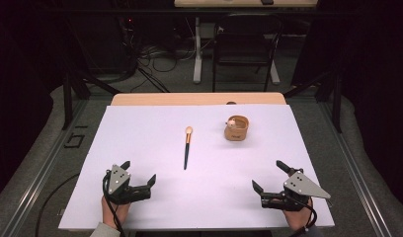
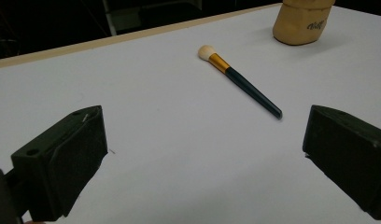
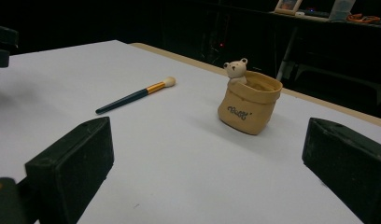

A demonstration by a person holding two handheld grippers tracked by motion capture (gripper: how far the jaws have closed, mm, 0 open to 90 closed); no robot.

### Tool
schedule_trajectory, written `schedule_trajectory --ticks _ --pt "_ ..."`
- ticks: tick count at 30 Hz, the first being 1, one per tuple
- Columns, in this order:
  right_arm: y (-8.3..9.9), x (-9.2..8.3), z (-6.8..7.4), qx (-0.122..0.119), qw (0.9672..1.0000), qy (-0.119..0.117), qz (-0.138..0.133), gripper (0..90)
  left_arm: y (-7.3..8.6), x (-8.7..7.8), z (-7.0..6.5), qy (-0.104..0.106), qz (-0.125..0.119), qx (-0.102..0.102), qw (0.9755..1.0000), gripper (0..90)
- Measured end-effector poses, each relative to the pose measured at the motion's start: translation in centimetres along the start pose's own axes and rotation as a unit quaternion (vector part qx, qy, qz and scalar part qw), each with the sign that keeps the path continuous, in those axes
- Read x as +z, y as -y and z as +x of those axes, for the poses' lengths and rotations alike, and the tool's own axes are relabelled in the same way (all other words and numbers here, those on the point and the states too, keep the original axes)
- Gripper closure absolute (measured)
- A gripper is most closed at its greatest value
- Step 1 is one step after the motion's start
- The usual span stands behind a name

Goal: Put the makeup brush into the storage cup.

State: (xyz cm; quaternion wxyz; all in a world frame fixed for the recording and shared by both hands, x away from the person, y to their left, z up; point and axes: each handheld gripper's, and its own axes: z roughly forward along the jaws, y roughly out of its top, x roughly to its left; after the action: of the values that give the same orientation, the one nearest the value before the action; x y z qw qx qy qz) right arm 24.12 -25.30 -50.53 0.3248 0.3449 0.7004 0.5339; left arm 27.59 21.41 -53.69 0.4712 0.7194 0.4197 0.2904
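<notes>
The left gripper (image 1: 139, 173) is held low at the near left of the white sheet (image 1: 140, 128), jaws spread wide and nothing between them, its grey plate turned up and the hand (image 1: 114, 212) gripping it from behind at the table's near edge. The right gripper (image 1: 270, 177) is mirrored at the near right, likewise agape and empty, angled inward, with the right hand (image 1: 296, 216) below it and a cable looped at the wrist. Both are kept well apart from the objects farther up the sheet. A brush (image 1: 187, 147) is laid flat near the middle, pale head pointing away from the person, gold band behind it, dark handle running back toward the near edge. A tan pot (image 1: 237, 129) is stood upright to the brush's right, apart from it. From the left gripper view the brush (image 2: 240, 81) is seen slanting between the jaws, and only the lower part of the pot (image 2: 300, 21) is caught at the top edge, with dark lettering on it. From the right gripper view the pot (image 3: 248, 108) is shown whole, open-topped like a small sack, with a bear figure (image 3: 236, 70) perched at its rim, and the brush (image 3: 135, 95) lies to its left. Beyond the table, a chair (image 1: 245, 47) and floor cables are made out in the high view.
</notes>
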Motion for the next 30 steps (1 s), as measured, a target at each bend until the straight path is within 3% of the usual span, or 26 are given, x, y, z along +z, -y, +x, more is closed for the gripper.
schedule_trajectory --ticks 18,30 --pt "0.0 0.0 0.0 0.0 1.0 -0.003 0.001 1.9 -0.8 2.2 -0.5 0.005 0.016 -0.019 0.9997 0.1" --pt "0.0 -0.2 0.0 0.004 0.9999 -0.013 0.002 1.9 -1.6 4.4 -1.4 -0.007 0.034 -0.013 0.9993 0.1"
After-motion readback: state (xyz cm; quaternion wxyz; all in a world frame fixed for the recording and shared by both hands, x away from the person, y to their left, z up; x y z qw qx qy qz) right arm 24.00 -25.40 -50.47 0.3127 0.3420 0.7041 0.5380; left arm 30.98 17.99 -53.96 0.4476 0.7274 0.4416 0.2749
